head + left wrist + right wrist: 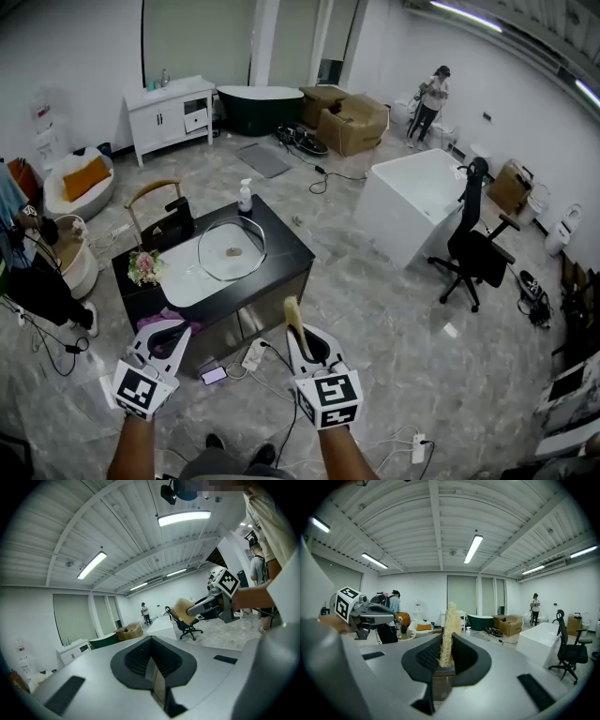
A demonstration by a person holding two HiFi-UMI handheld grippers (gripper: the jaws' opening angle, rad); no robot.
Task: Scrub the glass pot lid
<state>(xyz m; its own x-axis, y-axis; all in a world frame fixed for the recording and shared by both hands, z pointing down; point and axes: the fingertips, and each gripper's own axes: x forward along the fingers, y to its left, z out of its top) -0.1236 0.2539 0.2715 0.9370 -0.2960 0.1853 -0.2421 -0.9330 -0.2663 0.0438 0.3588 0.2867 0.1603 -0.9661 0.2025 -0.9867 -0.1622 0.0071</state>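
**Risks**
- The glass pot lid (232, 251) lies loose near the middle of the table (286, 248), partly over a white basin (180, 283). Nothing steadies it. If you scrub it from one side only, expect it to skate toward a table edge, and a fall to the stone floor would likely break it.
- Your left hand-held gripper (157, 677) has its jaws fully together with nothing between them. It must open before it can take the knob or the rim.
- Your right hand-held gripper (445, 657) is clamped on the loofah scrubber (449, 625) by its lower end only. Most of the pad stands free above the jaws, so hard pressure could fold it or work it loose.
- Both hand-held grippers hang over the floor, well apart from the table. Cables, a power strip (253, 354) and a phone (214, 375) lie along the table's near edge, so mind your footing as you approach.

**Materials and shapes**
- Lid: round, clear, with a thin rim and a small central knob. It looks smooth, and I judge it slippery once wet.
- Scrubber: a pale, coarse, fibrous, narrow slab.
- Table: a dark, flat top.
- A pump bottle (246, 195) stands at the table's far corner.
- A bunch of flowers (145, 267) sits at its left corner.
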